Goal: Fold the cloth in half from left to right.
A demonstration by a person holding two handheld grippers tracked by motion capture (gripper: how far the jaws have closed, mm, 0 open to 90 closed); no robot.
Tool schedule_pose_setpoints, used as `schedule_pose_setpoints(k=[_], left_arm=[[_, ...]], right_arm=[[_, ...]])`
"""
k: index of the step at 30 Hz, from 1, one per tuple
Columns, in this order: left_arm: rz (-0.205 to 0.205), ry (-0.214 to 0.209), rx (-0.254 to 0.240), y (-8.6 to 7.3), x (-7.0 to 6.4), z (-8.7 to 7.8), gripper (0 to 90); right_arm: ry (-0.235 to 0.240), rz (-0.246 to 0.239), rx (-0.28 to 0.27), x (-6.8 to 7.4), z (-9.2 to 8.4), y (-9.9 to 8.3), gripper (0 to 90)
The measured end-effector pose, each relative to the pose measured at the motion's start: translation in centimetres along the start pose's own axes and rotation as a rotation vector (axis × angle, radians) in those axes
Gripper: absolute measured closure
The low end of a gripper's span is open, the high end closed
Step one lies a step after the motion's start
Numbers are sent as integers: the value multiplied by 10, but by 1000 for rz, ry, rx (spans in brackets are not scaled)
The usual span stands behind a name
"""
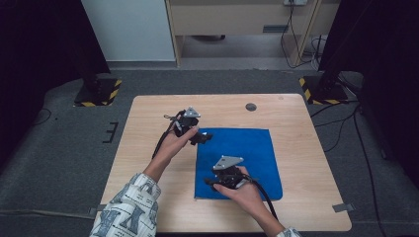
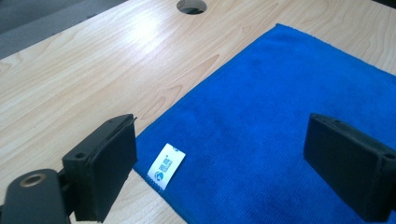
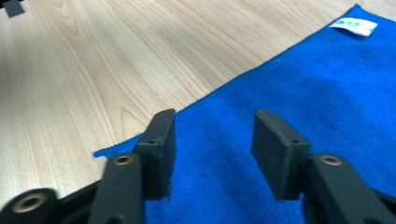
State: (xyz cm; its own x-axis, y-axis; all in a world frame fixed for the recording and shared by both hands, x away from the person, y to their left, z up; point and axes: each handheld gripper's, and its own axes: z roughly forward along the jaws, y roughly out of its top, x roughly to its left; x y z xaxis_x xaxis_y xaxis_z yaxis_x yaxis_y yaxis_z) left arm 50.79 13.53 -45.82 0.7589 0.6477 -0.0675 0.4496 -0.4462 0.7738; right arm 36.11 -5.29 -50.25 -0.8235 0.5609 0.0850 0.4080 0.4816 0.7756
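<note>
A blue cloth (image 1: 247, 158) lies flat on the right half of the wooden table (image 1: 148, 128). My left gripper (image 1: 203, 138) hovers at the cloth's far left corner. In the left gripper view its jaws stand wide open (image 2: 222, 135) over that corner of the cloth (image 2: 280, 112), where a small white label (image 2: 166, 166) sits. My right gripper (image 1: 211, 183) is low over the cloth's near left corner. It is open (image 3: 215, 116), with blue cloth (image 3: 289, 79) under and between its jaws and nothing gripped. The label (image 3: 353, 25) shows far off.
A round cable hole (image 1: 251, 106) sits in the table beyond the cloth, also seen as a hole (image 2: 191, 5) from the left gripper. Two stands with yellow-black striped bases (image 1: 99, 91) (image 1: 321, 89) flank the table's far side. Cables trail on the floor at the right.
</note>
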Motion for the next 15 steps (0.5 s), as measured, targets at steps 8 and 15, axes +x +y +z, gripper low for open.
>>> schedule_pose_setpoints(k=[8,15], left_arm=[[24,20,-16,0,3,-4,110],[7,40,3,-3,9,-8,110]], right_arm=[[22,-12,-8,10,2,2,664],[59,-55,27,29,12,0,716]])
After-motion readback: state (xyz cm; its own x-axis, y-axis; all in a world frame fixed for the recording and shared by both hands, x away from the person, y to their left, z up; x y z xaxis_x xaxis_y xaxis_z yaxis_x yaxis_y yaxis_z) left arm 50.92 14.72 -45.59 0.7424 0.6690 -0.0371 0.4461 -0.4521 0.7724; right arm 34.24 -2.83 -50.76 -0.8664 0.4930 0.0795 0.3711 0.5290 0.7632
